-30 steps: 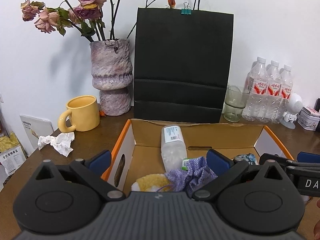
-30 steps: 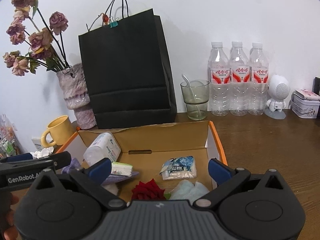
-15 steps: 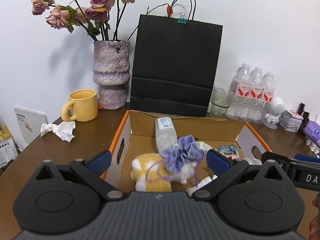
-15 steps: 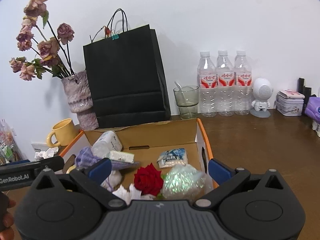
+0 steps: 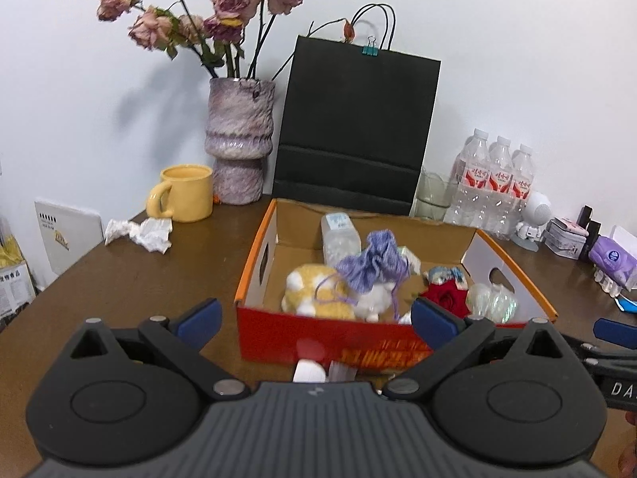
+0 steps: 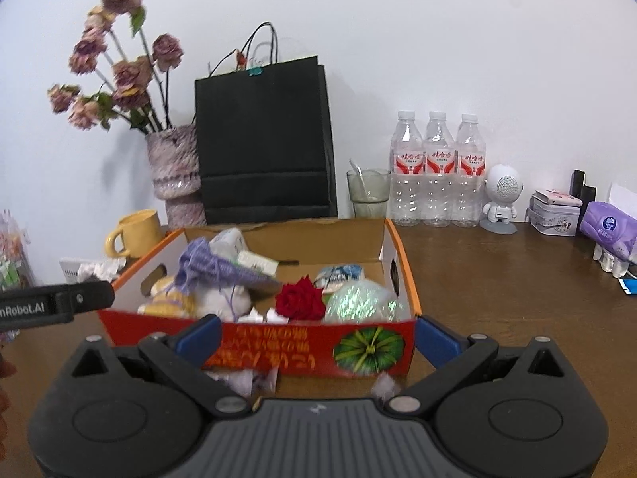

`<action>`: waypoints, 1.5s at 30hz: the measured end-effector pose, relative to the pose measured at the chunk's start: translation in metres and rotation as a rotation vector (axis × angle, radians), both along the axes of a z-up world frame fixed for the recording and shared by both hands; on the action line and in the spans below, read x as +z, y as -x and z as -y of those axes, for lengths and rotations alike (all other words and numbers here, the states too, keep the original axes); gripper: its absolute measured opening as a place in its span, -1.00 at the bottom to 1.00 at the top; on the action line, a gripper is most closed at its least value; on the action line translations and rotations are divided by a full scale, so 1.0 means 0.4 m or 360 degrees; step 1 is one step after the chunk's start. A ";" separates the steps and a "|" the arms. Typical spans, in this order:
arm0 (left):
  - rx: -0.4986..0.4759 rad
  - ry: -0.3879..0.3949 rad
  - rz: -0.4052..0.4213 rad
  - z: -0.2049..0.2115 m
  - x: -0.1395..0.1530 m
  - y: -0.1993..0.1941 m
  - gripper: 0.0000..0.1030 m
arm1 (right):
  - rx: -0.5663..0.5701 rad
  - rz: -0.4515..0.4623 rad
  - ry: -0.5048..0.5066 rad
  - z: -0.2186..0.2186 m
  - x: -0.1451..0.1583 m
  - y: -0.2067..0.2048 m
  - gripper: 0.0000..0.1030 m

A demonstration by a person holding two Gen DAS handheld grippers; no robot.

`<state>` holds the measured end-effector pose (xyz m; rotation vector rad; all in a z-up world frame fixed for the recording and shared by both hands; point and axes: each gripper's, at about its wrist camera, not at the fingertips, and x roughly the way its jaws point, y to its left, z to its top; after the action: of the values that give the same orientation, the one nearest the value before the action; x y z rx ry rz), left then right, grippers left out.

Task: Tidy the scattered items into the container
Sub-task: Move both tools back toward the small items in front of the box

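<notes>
The cardboard box (image 5: 254, 267) (image 6: 402, 263) with orange rims and a red front stands on the brown table. In it lie a clear bottle (image 5: 338, 235), a purple knit pouch (image 5: 372, 265) (image 6: 207, 267), a yellow and white plush toy (image 5: 318, 290), a red rose (image 5: 446, 296) (image 6: 300, 298) and a shiny clear bag (image 6: 358, 298). My left gripper (image 5: 314, 318) is open and empty in front of the box. My right gripper (image 6: 318, 338) is open and empty too. Small white and purple scraps (image 6: 254, 380) lie on the table in front of the box.
A crumpled paper (image 5: 139, 231) and a yellow mug (image 5: 187, 193) lie left of the box. A vase of dried roses (image 5: 239, 143), a black paper bag (image 5: 354, 127), a glass (image 6: 368, 193), three water bottles (image 6: 438, 171) and a purple tissue pack (image 6: 607, 227) stand behind and right.
Both grippers have pulled back and up from over the box; its red front wall now shows. The items in the box have stayed put.
</notes>
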<state>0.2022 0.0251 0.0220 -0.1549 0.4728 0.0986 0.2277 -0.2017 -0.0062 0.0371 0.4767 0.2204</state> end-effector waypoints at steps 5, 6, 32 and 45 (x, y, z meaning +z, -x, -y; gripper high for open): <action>0.0005 -0.0040 -0.0024 -0.002 -0.038 0.031 1.00 | 0.0018 -0.0036 0.0055 -0.016 -0.038 0.031 1.00; 0.0009 -0.0068 -0.0021 0.000 -0.045 0.037 1.00 | 0.0019 -0.0044 0.0064 -0.017 -0.046 0.035 1.00; -0.0063 -0.0111 -0.0184 -0.012 -0.167 0.026 1.00 | -0.0008 -0.0182 0.0109 0.053 -0.144 0.033 0.93; -0.0202 -0.0158 -0.0174 0.038 -0.177 -0.031 0.39 | 0.0032 -0.0224 0.0092 0.056 -0.154 -0.018 0.35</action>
<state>0.2146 0.0097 -0.0489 -0.0222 0.5846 0.0059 0.2351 -0.2240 -0.0678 -0.0088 0.6238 0.2246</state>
